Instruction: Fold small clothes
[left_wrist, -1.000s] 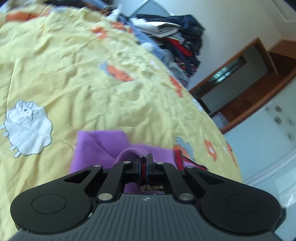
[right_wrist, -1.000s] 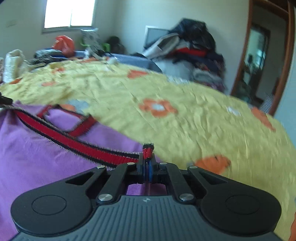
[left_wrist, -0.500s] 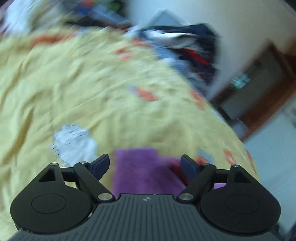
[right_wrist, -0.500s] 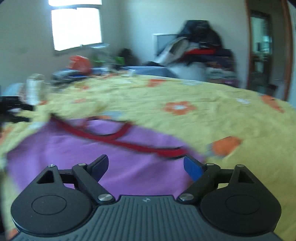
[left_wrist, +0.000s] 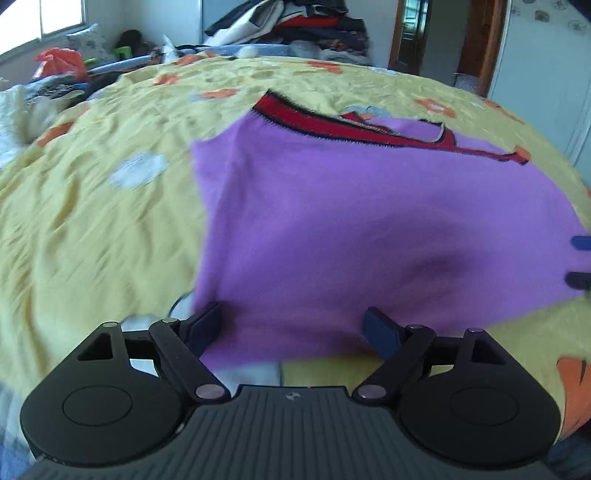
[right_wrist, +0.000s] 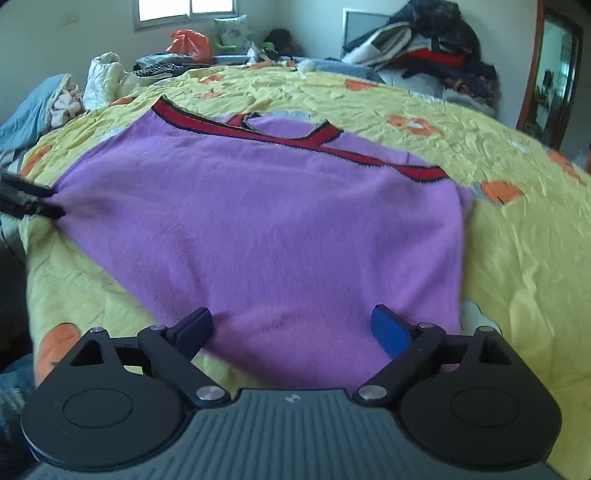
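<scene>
A small purple garment (left_wrist: 369, 221) with a red-and-black trimmed neckline (left_wrist: 332, 125) lies spread flat on the yellow bedsheet (left_wrist: 92, 221). My left gripper (left_wrist: 293, 328) is open over the garment's near edge, holding nothing. My right gripper (left_wrist: 580, 260) shows at the right edge of the left wrist view, its two fingertips apart beside the cloth's side. From the right wrist the same garment (right_wrist: 277, 229) fills the middle, its trim (right_wrist: 258, 131) at the far side. The right gripper (right_wrist: 291, 326) is open above the near hem. The left gripper (right_wrist: 40, 201) peeks in at the garment's left corner.
A tall heap of dark clothes (right_wrist: 424, 48) sits beyond the bed's far edge. An orange bag (right_wrist: 188, 42) and a white padded bundle (right_wrist: 103, 77) lie at the far left. A wooden doorway (left_wrist: 410, 33) stands at the back right. Bare sheet (right_wrist: 535, 221) surrounds the garment.
Both grippers let go of the red-trimmed edge, opened, and drew back towards the near hem. The garment now lies spread flat.
</scene>
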